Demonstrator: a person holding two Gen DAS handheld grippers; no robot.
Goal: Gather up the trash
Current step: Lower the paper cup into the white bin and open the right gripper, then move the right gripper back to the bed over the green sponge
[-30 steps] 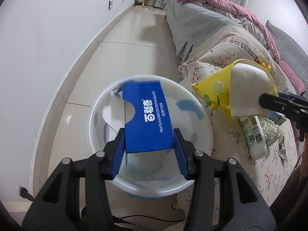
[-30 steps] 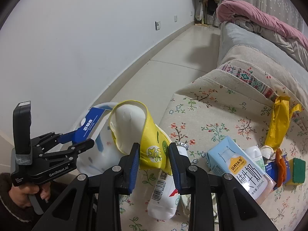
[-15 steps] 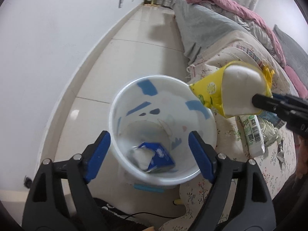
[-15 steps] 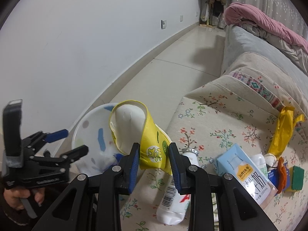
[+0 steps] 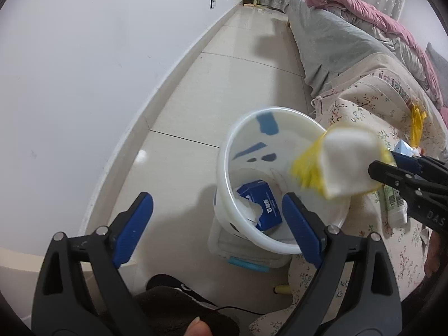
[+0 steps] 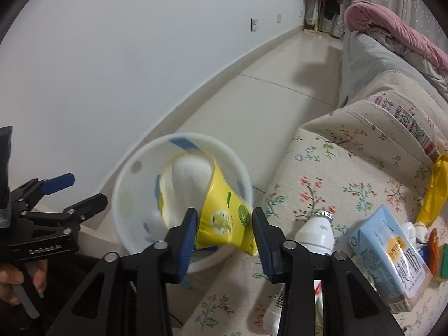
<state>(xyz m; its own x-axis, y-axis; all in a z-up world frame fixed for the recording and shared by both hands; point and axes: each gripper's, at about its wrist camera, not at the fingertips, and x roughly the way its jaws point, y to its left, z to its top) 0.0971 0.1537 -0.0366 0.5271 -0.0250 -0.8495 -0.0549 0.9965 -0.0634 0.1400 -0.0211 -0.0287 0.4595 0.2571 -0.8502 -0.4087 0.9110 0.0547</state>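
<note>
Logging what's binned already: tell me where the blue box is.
The blue box lies at the bottom of the white bin, seen in the left wrist view, on the floor against the floral sofa edge.

A crumpled yellow wrapper with a white inside hangs, blurred, over the white bin's rim. A blue box lies at the bin's bottom. A white bottle and a light-blue milk carton lie on the floral sofa.

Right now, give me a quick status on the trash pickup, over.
Left gripper empty, jaws opening. Right gripper opening, yellow wrapper between its jaws over the white bin. Blue box already inside. Nothing blocking.
</note>
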